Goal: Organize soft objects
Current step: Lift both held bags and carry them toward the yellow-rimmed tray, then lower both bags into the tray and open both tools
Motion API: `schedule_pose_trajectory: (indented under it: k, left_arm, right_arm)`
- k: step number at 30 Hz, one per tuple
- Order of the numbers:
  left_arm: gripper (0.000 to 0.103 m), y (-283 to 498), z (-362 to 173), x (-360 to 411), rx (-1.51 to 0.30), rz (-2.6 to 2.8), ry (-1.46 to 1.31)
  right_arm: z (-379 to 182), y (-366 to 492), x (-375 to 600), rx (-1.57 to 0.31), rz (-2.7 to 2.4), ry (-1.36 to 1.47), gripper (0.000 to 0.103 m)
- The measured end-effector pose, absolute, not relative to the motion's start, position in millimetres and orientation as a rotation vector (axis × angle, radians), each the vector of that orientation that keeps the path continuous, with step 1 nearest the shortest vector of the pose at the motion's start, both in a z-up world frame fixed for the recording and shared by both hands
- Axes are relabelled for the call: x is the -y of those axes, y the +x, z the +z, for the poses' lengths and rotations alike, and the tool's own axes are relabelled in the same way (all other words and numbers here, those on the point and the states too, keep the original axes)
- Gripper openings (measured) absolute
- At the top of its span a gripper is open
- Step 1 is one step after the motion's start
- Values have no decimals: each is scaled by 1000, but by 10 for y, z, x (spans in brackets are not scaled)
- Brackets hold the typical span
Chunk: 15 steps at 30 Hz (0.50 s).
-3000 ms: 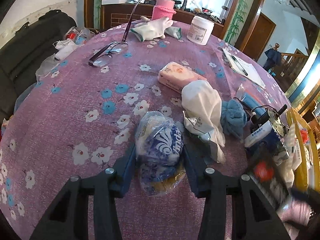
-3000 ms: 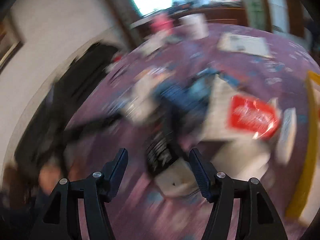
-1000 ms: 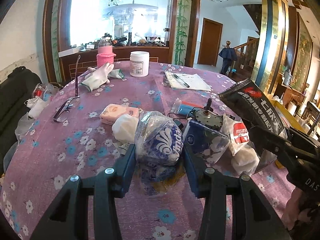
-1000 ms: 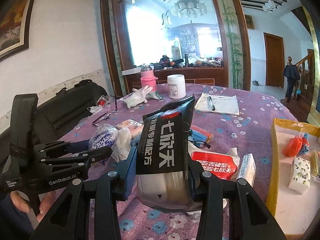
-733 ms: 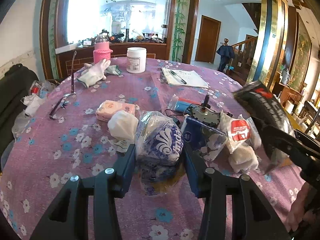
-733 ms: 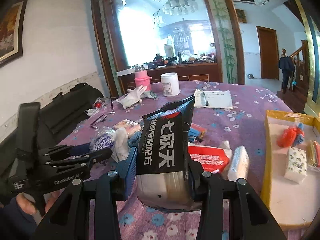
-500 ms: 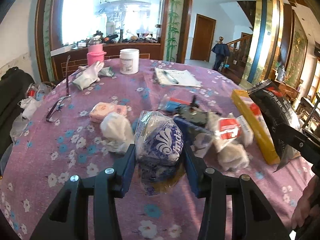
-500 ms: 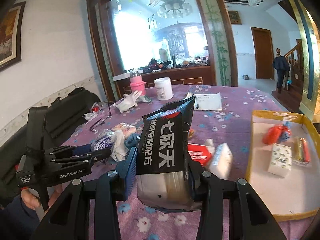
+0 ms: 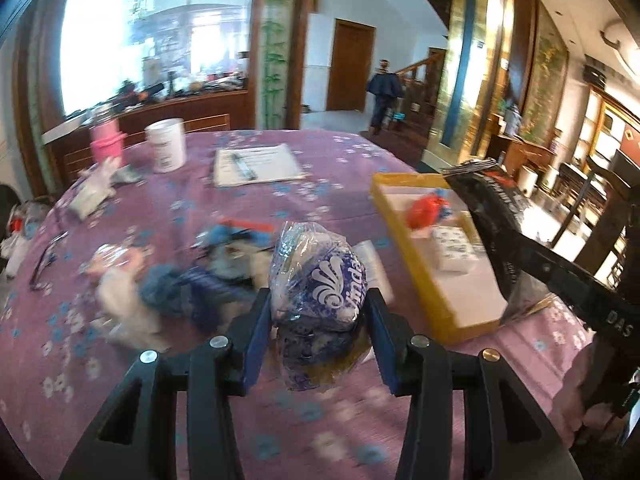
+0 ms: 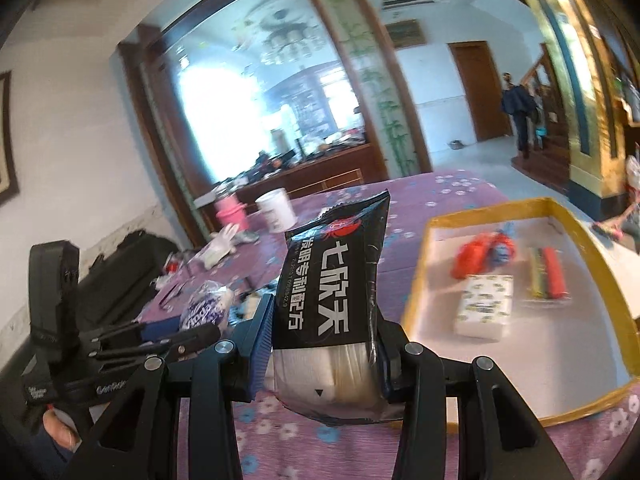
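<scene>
The blue-and-white tissue pack (image 9: 320, 280) in its clear wrapper is what we carry on the left: the left gripper (image 9: 318, 334) has both blue pads pressed into the pack's sides, holding it clear above the purple flowered tablecloth (image 9: 168, 196). Going from left to right in the left wrist view, we see a pink cup (image 9: 105, 145) and a white jar (image 9: 166, 150) at the far edge, a sheet of paper with a pen (image 9: 256, 164) past them, then a blurred heap of blue and white soft things (image 9: 176, 284) just left of our pack. Right of the pack lies the yellow-rimmed tray (image 9: 416, 264), which holds a red bundle (image 9: 424, 210) and a small white printed packet (image 9: 454, 252).

At the far right, the right gripper (image 10: 322, 338) is closed on a black packet with white lettering (image 10: 332, 280) (its lower end is clear, with white sheets showing through). The packet stands upright between the pads, lifted off the cloth, near the tray's left rim (image 10: 416, 280). In the right wrist view the tray also holds a red and yellow strip (image 10: 546, 274) to the right of the white packet.
</scene>
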<state>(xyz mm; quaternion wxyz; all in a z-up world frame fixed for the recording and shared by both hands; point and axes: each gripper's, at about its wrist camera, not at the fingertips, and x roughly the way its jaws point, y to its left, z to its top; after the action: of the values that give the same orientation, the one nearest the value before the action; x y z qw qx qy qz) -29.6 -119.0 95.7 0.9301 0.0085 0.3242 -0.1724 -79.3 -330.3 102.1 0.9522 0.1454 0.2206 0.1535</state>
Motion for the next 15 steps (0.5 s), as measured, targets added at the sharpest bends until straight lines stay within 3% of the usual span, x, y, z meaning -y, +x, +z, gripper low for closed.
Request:
schedule_pose_trajectory:
  k: [15]
  left_arm:
    - [45, 118, 662, 2705, -810, -589, 61]
  right_arm:
    - [582, -654, 4594, -506, 59, 514, 46]
